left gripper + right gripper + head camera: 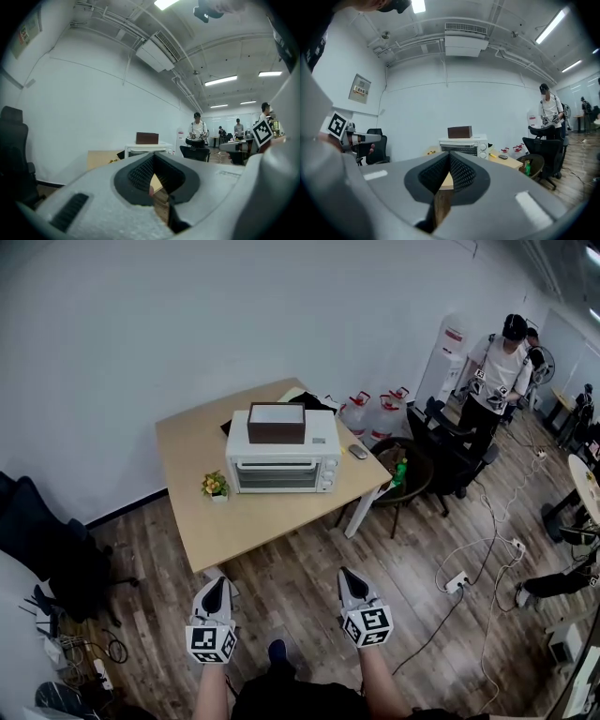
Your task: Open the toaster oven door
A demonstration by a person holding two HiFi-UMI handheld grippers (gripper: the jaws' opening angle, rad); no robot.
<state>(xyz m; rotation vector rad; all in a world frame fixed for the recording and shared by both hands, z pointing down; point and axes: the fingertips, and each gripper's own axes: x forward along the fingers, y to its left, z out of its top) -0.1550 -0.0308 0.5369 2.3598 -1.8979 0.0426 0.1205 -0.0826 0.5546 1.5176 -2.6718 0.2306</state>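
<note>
Standing back from the tabletop (246,521), you hold both claws low over the wooden floor (300,563), well apart from the toaster oven (281,465). The oven sits near the middle of the tabletop, its glass door shut and facing you. A brown box (276,423) rests on top of it, and a small pot of flowers (216,486) stands just beside it on your left. Your left claw (217,581) has its jaws together at the tips, with nothing between them. The right claw (345,574) is the same, closed and empty. Both gripper views look across the floor toward the oven. Another person (495,371) stands near a black chair (450,442) at the far right.
</note>
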